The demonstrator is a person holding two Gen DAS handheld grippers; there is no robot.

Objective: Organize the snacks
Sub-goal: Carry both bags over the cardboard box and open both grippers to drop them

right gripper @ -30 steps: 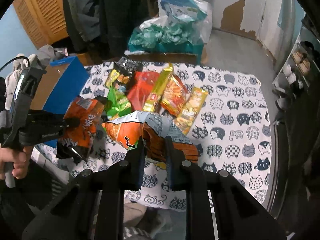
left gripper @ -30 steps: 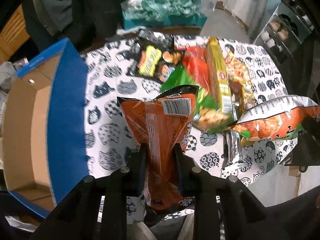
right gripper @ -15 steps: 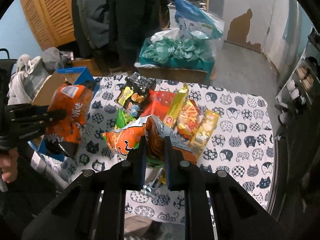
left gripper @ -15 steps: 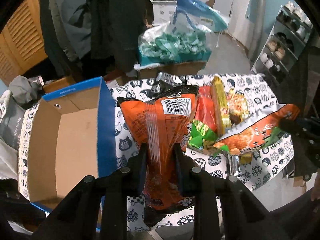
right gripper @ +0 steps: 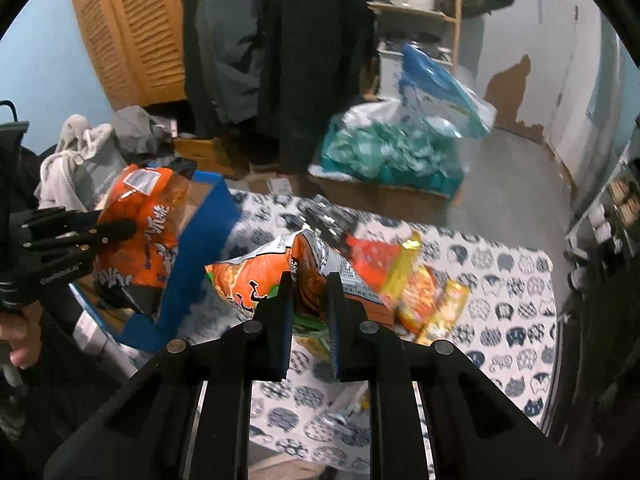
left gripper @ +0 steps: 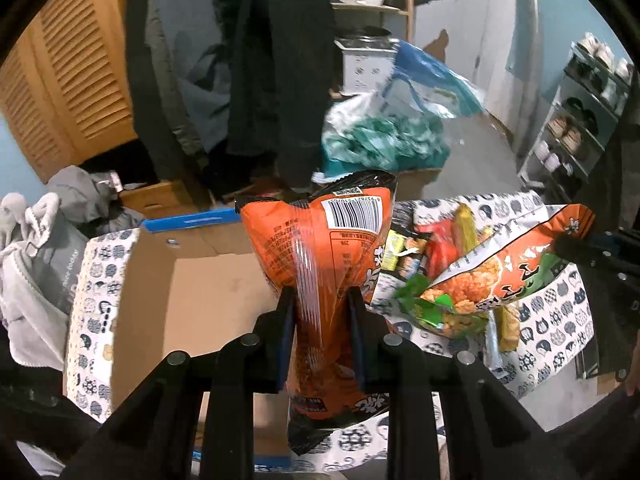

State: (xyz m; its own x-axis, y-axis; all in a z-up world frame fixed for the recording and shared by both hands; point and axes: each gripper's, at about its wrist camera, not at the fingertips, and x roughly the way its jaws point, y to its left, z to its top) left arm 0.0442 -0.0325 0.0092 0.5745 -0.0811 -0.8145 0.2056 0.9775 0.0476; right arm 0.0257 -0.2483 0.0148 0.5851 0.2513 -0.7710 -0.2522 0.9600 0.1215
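My left gripper (left gripper: pixel 320 296) is shut on an orange snack bag with a barcode (left gripper: pixel 320 248), held in the air over the open cardboard box with a blue rim (left gripper: pixel 200 292). From the right wrist view the same orange bag (right gripper: pixel 140 236) hangs at the left, over the box (right gripper: pixel 200 240), pinched by the left gripper (right gripper: pixel 120 228). My right gripper (right gripper: pixel 308 284) is shut on a silver and orange snack bag (right gripper: pixel 248 280), lifted above the table. That bag (left gripper: pixel 508 268) shows at the right in the left wrist view. Several other snack packets (right gripper: pixel 404 276) lie on the cat-print tablecloth (right gripper: pixel 500 320).
A box of teal wrapped items under plastic bags (right gripper: pixel 388 156) stands beyond the table. Dark coats (right gripper: pixel 304 52) hang behind. Grey clothes (right gripper: pixel 84 148) are piled at the left. A shoe rack (left gripper: pixel 580 120) is at the right. A person's hand (right gripper: pixel 20 340) grips the left handle.
Both grippers have risen with their bags. The left one carried the orange bag leftward over the box. The right one lifted the silver and orange bag off the pile and towards the box.
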